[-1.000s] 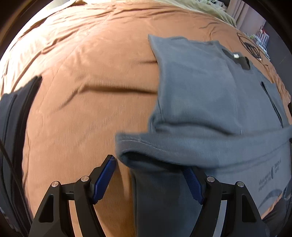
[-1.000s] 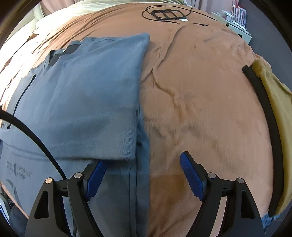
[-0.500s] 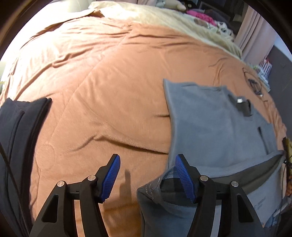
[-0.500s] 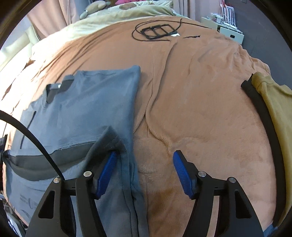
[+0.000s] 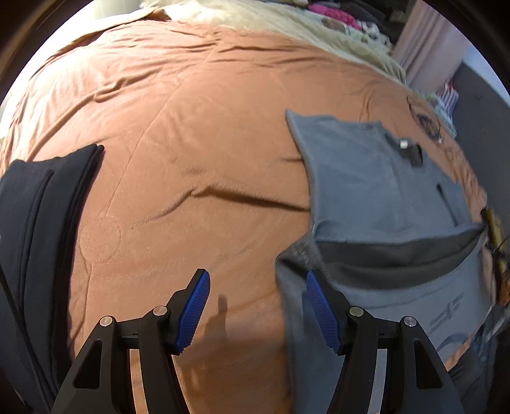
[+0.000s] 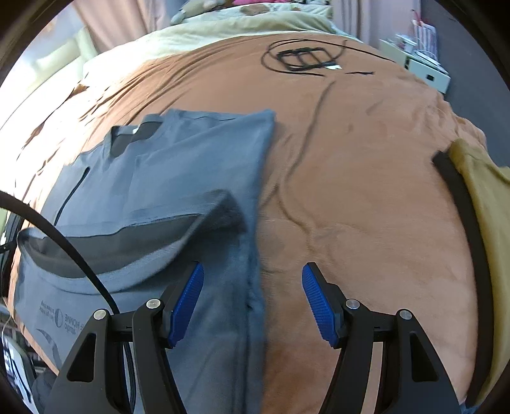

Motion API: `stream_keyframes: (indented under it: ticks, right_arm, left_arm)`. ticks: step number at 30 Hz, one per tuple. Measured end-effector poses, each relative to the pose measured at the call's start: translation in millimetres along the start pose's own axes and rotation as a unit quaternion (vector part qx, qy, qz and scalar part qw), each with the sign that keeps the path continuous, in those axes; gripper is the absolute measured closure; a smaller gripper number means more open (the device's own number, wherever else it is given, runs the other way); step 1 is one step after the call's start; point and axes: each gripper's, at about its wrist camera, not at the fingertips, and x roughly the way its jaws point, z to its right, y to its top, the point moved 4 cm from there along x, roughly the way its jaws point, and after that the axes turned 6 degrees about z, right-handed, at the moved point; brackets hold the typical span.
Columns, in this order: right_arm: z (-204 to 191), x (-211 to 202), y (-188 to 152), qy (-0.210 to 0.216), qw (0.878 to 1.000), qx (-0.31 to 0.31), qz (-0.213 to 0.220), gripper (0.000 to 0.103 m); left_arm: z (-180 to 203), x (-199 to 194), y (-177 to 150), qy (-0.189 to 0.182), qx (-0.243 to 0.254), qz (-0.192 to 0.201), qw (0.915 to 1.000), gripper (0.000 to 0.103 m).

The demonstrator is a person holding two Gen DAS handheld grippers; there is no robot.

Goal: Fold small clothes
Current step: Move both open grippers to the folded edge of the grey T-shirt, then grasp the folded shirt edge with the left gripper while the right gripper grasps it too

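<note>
grey t-shirt (image 6: 191,165) lies part folded on the brown blanket (image 6: 366,197), hem edge lifted. right gripper (image 6: 251,296) jaws apart over the shirt's right edge, nothing pinched. yellow garment (image 6: 484,203) far right.

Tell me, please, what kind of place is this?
Most likely a bedroom. The grey T-shirt lies on a wide orange-brown bedspread, with pale bedding at its far end and curtains behind.
</note>
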Motion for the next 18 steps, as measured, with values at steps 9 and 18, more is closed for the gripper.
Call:
stream_keyframes:
  ticks: [9, 18]
  right_arm:
    - [-16, 31, 20, 0.008, 1.000, -0.020, -0.010, 0.054]
    - [-7, 54, 31, 0.030, 1.000, 0.007, -0.004, 0.081]
  left_arm:
    - [16, 36, 2, -0.013, 0.025, -0.021, 0.9994, 0.046]
    - [18, 53, 20, -0.076, -0.003, -0.017, 0.9970, 0.075]
